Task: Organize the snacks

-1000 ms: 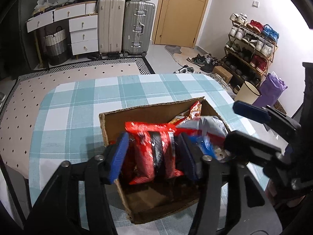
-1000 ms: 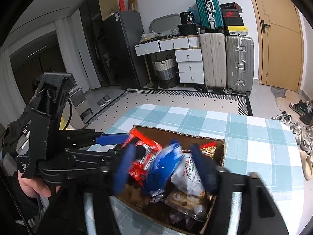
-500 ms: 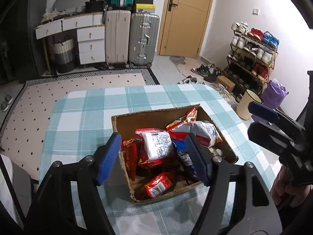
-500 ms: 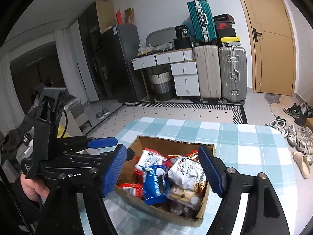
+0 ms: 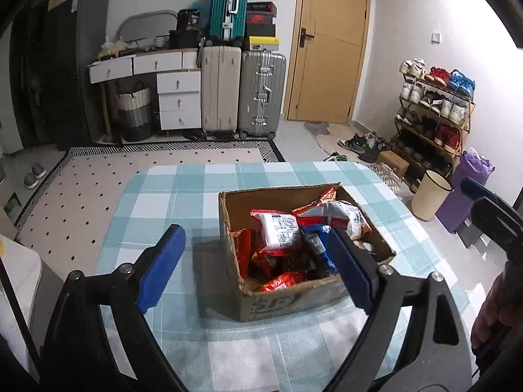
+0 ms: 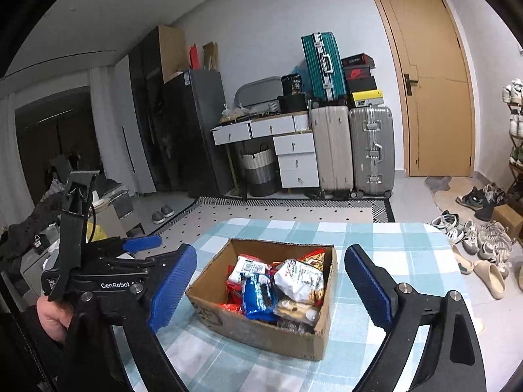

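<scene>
An open cardboard box (image 5: 284, 300) (image 6: 258, 330) stands on the checked tablecloth (image 5: 183, 196) (image 6: 402, 238). It holds several snack packets: a white and red one (image 5: 279, 230) (image 6: 245, 266), a blue one (image 5: 318, 243) (image 6: 260, 295), a grey-white one (image 5: 348, 215) (image 6: 299, 281) and red ones (image 5: 282, 281). My left gripper (image 5: 258, 266) is open and empty, raised in front of the box. My right gripper (image 6: 271, 289) is open and empty, raised above the box's near side. The left gripper also shows in the right wrist view (image 6: 140, 245).
Suitcases (image 5: 242, 91) (image 6: 353, 143), white drawers (image 5: 178, 98) and a door (image 5: 330, 42) stand at the far wall. A shoe rack (image 5: 431, 111), a cream bin (image 5: 430, 199) and a purple bag (image 5: 467, 179) stand right of the table. Shoes (image 6: 483, 248) lie on the floor.
Both grippers let go of their packets in the box, opened wide and drew back and up. The packets now lie in the box.
</scene>
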Available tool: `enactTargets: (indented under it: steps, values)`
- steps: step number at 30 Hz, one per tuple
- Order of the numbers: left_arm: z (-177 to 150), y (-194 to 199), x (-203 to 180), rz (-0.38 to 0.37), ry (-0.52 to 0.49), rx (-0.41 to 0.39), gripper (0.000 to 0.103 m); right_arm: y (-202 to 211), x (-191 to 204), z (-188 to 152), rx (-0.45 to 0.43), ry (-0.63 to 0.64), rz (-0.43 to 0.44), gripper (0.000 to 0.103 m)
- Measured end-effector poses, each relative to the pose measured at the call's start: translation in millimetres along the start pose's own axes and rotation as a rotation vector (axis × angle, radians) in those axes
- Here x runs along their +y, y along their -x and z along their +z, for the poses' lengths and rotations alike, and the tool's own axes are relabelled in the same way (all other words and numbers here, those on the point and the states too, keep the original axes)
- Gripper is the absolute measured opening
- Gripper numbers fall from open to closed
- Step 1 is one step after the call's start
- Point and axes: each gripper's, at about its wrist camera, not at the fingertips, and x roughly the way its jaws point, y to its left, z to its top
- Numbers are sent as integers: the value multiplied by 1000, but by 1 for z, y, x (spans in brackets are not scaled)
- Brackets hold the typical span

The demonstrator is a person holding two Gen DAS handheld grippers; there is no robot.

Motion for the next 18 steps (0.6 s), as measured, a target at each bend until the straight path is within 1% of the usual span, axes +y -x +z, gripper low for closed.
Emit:
enactTargets:
  steps: [3,5,8,9,12,14,18]
  values:
    - [-9,15,-1,4,4,-18,93,17,4,-7,-21,1,-2,96]
    - [-13,23,-3,7,4,-28,99,26,7,-12,-29,-2,-1,96]
    - [-24,38,-6,39,-14,-67,102,37,8,-19,-42,-7,-3,96]
    - [-30,44,-6,63,-25,-96,102,42,8,-23,-47,-8,-8,96]
    - [-42,55,-4,78,-28,-136,102,58,11,-32,-81,6,-55,97]
    - [-51,61,-3,90,-40,-161,102,66,14,-37,-98,27,-66,99]
    - [-67,64,3,98,-35,-173,102,76,17,-52,-120,32,-66,100]
